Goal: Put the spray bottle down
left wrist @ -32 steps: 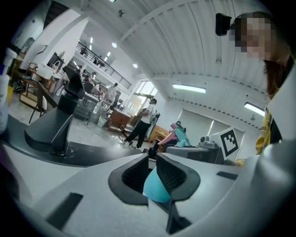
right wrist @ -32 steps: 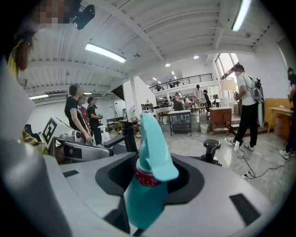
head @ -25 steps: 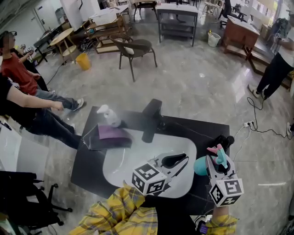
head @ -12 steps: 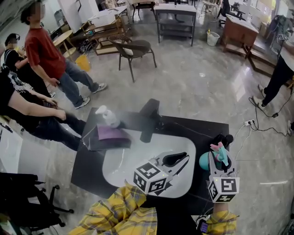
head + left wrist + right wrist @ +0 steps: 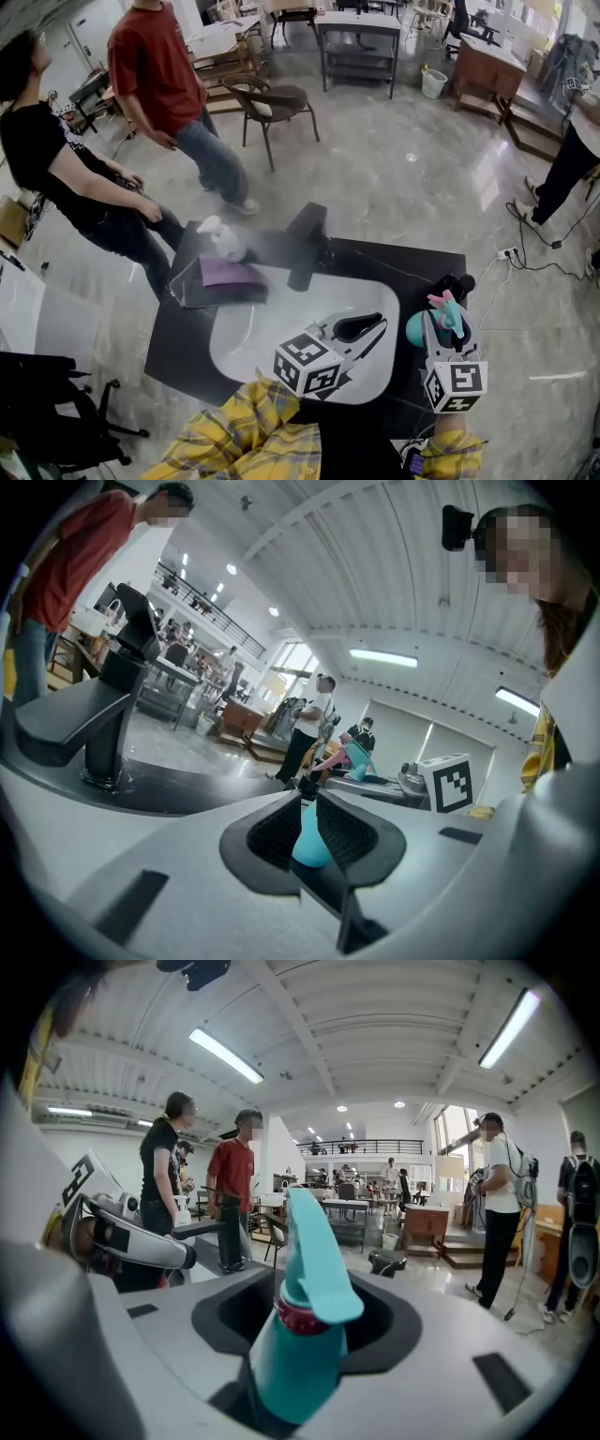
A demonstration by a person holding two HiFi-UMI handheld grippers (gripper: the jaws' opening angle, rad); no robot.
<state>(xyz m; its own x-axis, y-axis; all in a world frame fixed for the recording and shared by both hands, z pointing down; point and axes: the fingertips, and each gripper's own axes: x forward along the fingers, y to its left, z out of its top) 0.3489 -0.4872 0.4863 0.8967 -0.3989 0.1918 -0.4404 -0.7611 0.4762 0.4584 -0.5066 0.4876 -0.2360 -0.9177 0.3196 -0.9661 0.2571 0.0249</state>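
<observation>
A teal spray bottle (image 5: 413,331) with a pink-tipped trigger head stands between the jaws of my right gripper (image 5: 444,323) at the right end of the black table (image 5: 183,342). In the right gripper view the spray bottle (image 5: 298,1354) fills the gap, its red collar and teal trigger rising upright. The right gripper's (image 5: 309,1283) jaws are opening while the bottle stays between them. My left gripper (image 5: 375,325) hovers over the white sink (image 5: 244,347), its jaws close together and holding nothing. In the left gripper view the bottle (image 5: 309,841) shows through the slit of the left gripper (image 5: 307,794).
A black faucet (image 5: 305,246) stands at the sink's far edge. A purple cloth (image 5: 228,272) and a white bottle (image 5: 223,238) lie at the table's far left. A small black object (image 5: 453,284) sits beyond the right gripper. Two people (image 5: 159,84) stand left, near a chair (image 5: 272,101).
The person in the red shirt has stood up and stepped right, toward the chair. My right gripper has rolled slightly with the bottle. The left gripper has stayed put.
</observation>
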